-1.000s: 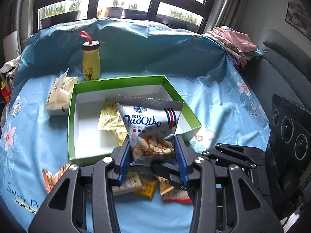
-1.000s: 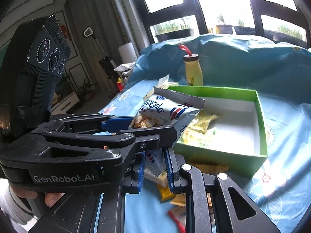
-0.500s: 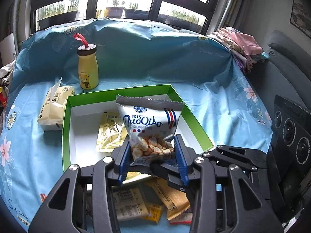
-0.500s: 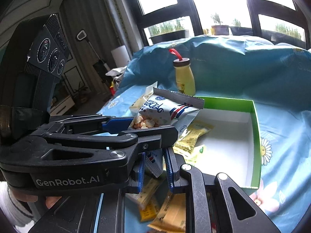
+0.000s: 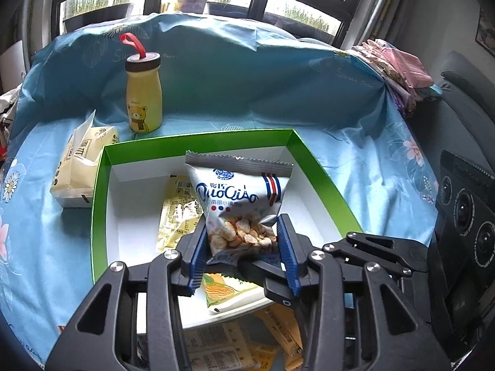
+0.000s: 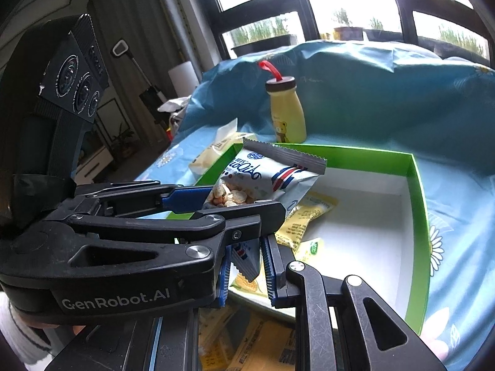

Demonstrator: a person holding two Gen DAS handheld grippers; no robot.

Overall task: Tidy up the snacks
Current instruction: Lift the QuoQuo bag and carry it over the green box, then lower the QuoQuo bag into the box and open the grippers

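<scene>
My left gripper [image 5: 243, 244] is shut on the lower end of a white QiaoQiao snack bag [image 5: 239, 199] and holds it upright above the green box [image 5: 99, 198]. My right gripper [image 6: 246, 273] is shut on the same bag's bottom corner [image 6: 247, 262], just under the left gripper [image 6: 216, 198]. The bag [image 6: 269, 179] hangs over the box's near left part. The box [image 6: 417, 185] has a white floor with yellow snack packets [image 5: 178, 213] and a corn-print packet [image 5: 227, 290] lying in it.
A yellow bear bottle [image 5: 144, 99] with a red strap stands behind the box. A tissue pack [image 5: 82, 167] lies left of it. Several orange and yellow packets [image 5: 241, 343] lie on the blue cloth in front of the box. Folded clothes [image 5: 399, 71] sit far right.
Both grippers have carried the bag forward from the box's near rim to above its floor. The loose packets have slid down and behind the fingers in view.
</scene>
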